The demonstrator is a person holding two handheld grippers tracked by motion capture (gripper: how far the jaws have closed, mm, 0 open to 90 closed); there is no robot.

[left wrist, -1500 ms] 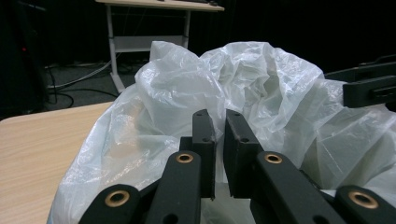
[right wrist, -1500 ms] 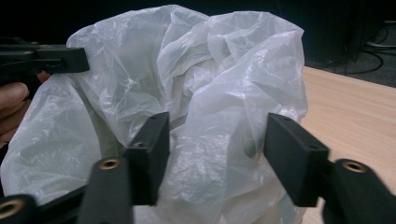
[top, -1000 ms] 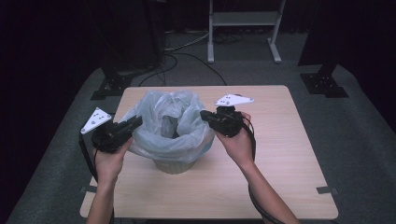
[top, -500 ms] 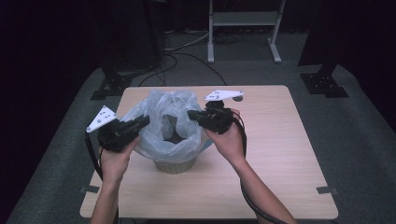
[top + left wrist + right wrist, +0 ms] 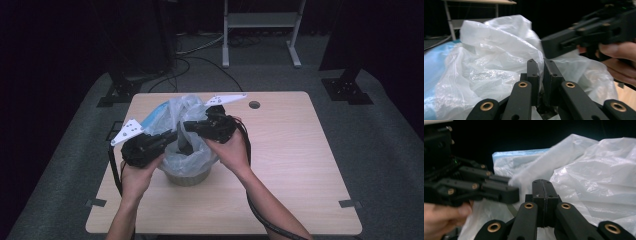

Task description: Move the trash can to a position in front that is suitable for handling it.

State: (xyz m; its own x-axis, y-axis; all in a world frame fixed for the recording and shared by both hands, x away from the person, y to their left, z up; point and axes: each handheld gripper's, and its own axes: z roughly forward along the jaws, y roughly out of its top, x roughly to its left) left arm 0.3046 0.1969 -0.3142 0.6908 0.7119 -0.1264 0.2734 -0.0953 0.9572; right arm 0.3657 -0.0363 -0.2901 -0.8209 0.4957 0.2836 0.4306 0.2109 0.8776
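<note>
High view: a clear plastic bag (image 5: 187,130) lines a small bin (image 5: 189,176) near the middle of the table (image 5: 295,165), and both grippers meet over its mouth. The left gripper (image 5: 172,136) and right gripper (image 5: 187,126) hide most of the opening, so what lies inside is hard to make out. In the left gripper view its jaws are pinched on a fold of the bag, a thin gap between them. In the right gripper view the jaws are pressed flat together at the bag's film; whether plastic is caught between them cannot be told. A blue sheet (image 5: 520,158) shows behind the bag, partly covered.
</note>
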